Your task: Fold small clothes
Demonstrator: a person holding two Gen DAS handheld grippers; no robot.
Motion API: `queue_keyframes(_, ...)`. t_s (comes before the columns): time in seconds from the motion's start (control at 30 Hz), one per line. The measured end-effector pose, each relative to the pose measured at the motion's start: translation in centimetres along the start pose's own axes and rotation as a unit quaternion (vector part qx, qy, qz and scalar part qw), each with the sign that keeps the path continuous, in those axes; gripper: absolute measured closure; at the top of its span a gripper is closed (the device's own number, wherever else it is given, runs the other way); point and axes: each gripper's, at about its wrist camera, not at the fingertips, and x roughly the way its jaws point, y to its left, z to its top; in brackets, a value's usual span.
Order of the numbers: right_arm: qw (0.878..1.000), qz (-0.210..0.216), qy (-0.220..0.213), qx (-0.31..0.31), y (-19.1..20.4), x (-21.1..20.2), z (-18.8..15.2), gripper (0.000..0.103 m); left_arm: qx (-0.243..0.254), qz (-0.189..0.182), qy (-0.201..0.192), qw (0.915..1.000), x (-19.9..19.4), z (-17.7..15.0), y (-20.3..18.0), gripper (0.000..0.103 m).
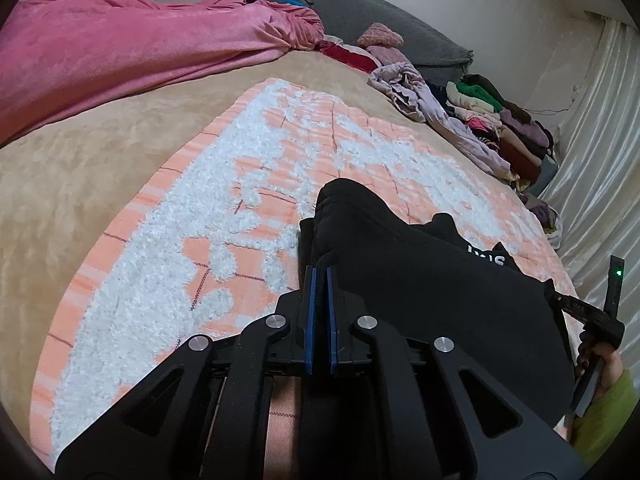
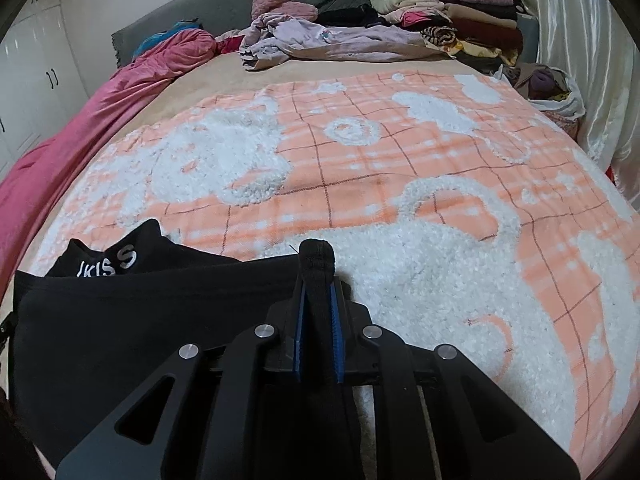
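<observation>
A black garment (image 1: pixel 432 280) with white lettering lies stretched over the orange and white blanket (image 1: pixel 200 208) on the bed. My left gripper (image 1: pixel 321 272) is shut on its left edge, where the cloth bunches up ahead of the fingertips. In the right wrist view the same black garment (image 2: pixel 140 312) spreads to the left, and my right gripper (image 2: pixel 317 280) is shut on its right edge, with a fold of black cloth poking out between the blue pads (image 2: pixel 335 332). The right gripper (image 1: pixel 592 320) and the hand holding it show at the left view's right edge.
A pink blanket (image 1: pixel 120 52) lies along the bed's far left side. A heap of lilac clothes (image 2: pixel 320 40) and a stack of folded clothes (image 2: pixel 452 12) sit at the head of the bed. A grey headboard (image 2: pixel 240 4) and pale curtains (image 2: pixel 580 60) stand beyond.
</observation>
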Motion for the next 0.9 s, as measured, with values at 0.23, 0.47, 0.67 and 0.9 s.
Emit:
queue_keyframes(0.23,1.000,0.001,0.000,0.009,-0.4,-0.1,0.0,0.082,-0.001,0.003,-0.002,1.0000,-0.3,-0.1,0.1,0.100)
queue_keyframes(0.47,1.000,-0.010,-0.014,-0.023,0.5,-1.8,-0.4,0.063,0.004,0.012,-0.006,0.9999,-0.6,-0.1,-0.1,0.098)
queue_keyframes(0.67,0.999,-0.004,-0.047,-0.027,1.1,-4.6,-0.9,0.051,0.011,0.020,-0.021,0.9995,-1.7,-0.1,-0.4,0.088)
queue_keyframes(0.9,0.996,0.032,-0.072,-0.049,2.9,-8.5,-3.4,0.044,0.010,0.020,-0.030,0.9993,-3.7,-0.7,-0.4,0.073)
